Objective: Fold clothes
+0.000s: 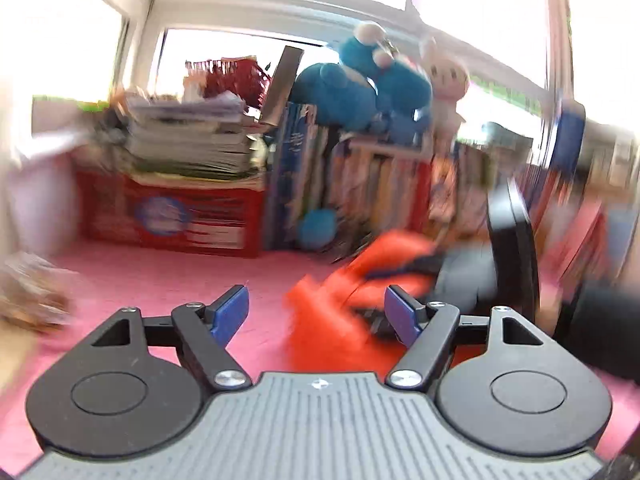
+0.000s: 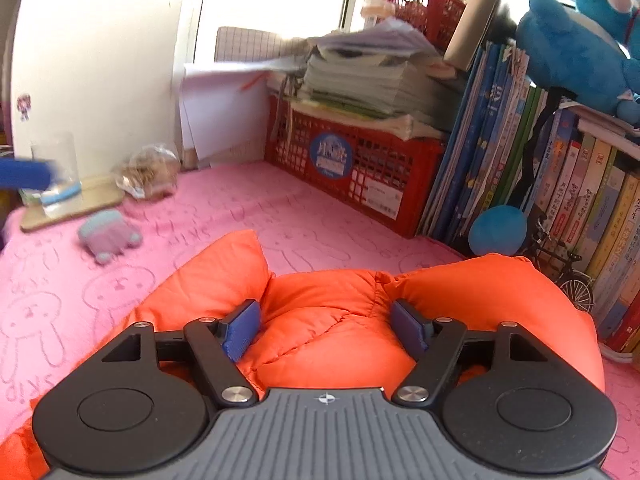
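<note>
An orange puffy jacket (image 2: 332, 316) lies bunched on the pink bunny-print cloth (image 2: 60, 292). My right gripper (image 2: 326, 326) is open just above the jacket, its blue pads (image 2: 242, 330) spread either side of a padded fold. In the blurred left wrist view the jacket (image 1: 360, 280) lies ahead and to the right. My left gripper (image 1: 316, 314) is open and empty over the pink cloth (image 1: 140, 280), left of the jacket. The right gripper's black body (image 1: 516, 248) shows beyond the jacket.
A red crate (image 2: 352, 168) with stacked papers stands at the back, books (image 2: 540, 184) and blue plush toys (image 2: 576, 48) to its right. A glass (image 2: 56, 176) on a wooden coaster, a wrapped snack (image 2: 148, 172) and a small plush toy (image 2: 108, 236) sit at left.
</note>
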### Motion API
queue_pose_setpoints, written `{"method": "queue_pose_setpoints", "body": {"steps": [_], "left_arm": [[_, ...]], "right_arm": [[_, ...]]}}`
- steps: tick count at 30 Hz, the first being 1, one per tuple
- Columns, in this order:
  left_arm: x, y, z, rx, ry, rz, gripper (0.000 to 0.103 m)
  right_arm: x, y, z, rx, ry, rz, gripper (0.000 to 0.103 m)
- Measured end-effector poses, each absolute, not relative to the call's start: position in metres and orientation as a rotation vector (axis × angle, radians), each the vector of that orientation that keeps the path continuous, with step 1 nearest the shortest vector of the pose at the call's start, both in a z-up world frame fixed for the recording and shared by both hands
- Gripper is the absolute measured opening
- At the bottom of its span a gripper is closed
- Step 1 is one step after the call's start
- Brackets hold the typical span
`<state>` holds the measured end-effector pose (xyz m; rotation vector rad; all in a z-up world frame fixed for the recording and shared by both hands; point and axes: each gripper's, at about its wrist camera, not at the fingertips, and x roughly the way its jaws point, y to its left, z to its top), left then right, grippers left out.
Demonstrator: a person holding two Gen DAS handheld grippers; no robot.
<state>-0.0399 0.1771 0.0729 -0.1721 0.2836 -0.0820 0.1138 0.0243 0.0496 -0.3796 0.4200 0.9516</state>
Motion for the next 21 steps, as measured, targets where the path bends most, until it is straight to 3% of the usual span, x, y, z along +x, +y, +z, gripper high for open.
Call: {"method": "queue_pose_setpoints", "body": {"steps": [6, 7, 9, 11, 15, 21], "left_arm": [[0.026, 0.146, 0.049, -0.154, 0.404, 0.036, 0.070], [0.030, 0.143, 0.043, -0.153, 0.424, 0.040, 0.070], [0.035, 0.137, 0.030, -0.135, 0.444, 0.038, 0.070], [0.037, 0.132, 0.023, -0.105, 0.443, 0.033, 0.070], [0.042, 0.131, 0.020, -0.110, 0.454, 0.021, 0.072], [0.046, 0.152, 0.016, -0.215, 0.482, -0.001, 0.076]], "right_arm": [[0.110, -0.025, 0.074, -0.168, 0.406, 0.992, 0.077], [0.108, -0.044, 0.079, -0.121, 0.405, 0.995, 0.081], [0.110, -0.083, 0.087, -0.039, 0.387, 0.962, 0.103], [0.119, -0.121, 0.091, 0.036, 0.402, 0.909, 0.103], [0.173, -0.171, 0.070, 0.222, 0.649, 0.838, 0.103], [0.223, -0.174, 0.023, 0.498, 0.832, 0.986, 0.103]]}}
